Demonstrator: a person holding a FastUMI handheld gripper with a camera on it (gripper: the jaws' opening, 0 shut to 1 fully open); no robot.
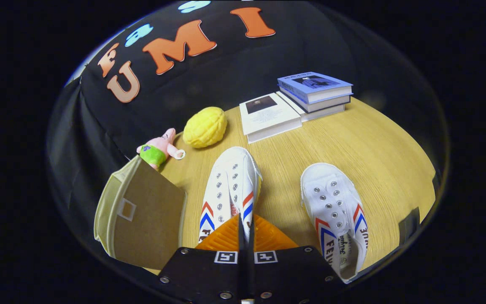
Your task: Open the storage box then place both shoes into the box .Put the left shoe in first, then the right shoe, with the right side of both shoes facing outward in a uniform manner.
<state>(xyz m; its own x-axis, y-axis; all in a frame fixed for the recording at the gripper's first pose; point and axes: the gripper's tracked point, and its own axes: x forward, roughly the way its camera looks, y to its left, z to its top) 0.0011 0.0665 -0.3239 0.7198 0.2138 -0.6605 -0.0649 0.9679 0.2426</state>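
Left shoe [230,185] is clamped at its heel collar between the closed fingers of the gripper [243,230], long axis pointing straight ahead. Storage box [141,219], lid up, sits just left; right shoe [336,211] lies right.

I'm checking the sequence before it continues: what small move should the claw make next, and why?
Probably carry the gripped shoe sideways toward the storage box. The claw looks shut on that shoe's collar, the box sits right beside it with its flap seemingly open, and the other shoe lies on the table.
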